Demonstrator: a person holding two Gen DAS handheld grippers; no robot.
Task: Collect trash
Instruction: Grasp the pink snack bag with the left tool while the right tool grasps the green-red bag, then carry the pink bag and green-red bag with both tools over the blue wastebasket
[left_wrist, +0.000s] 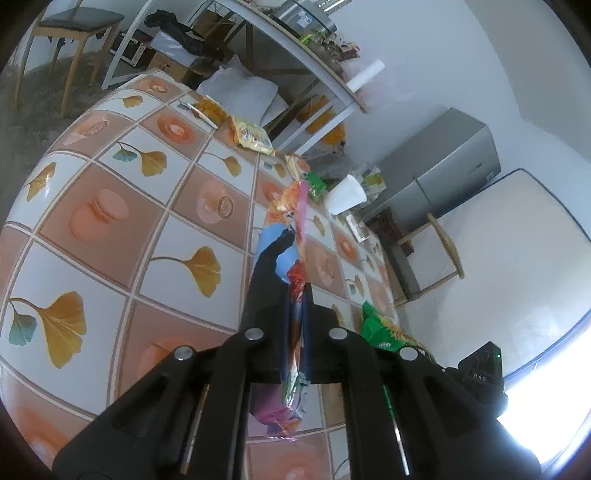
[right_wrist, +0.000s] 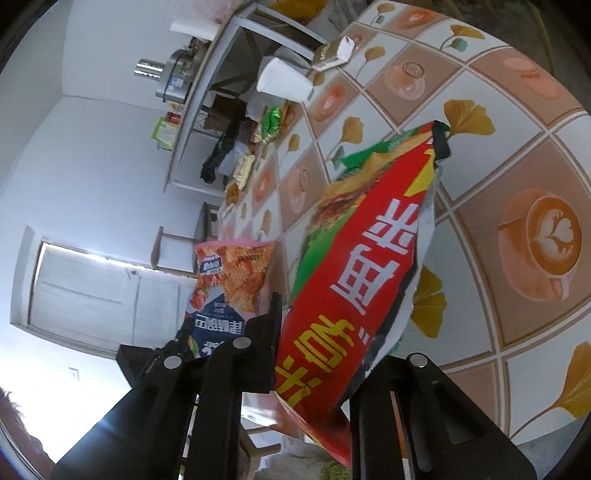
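Crinkled red snack bag, torn-edged

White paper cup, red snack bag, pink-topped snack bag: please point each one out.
White paper cup (right_wrist: 284, 82), right wrist view, side wall.
Red snack bag (right_wrist: 354, 266), right wrist view, printed front.
Pink-topped snack bag (right_wrist: 236, 277), right wrist view, printed front.

"DAS" on black device

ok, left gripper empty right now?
No, the left gripper is shut on a pink and blue snack bag pinched edge-on between its fingers.
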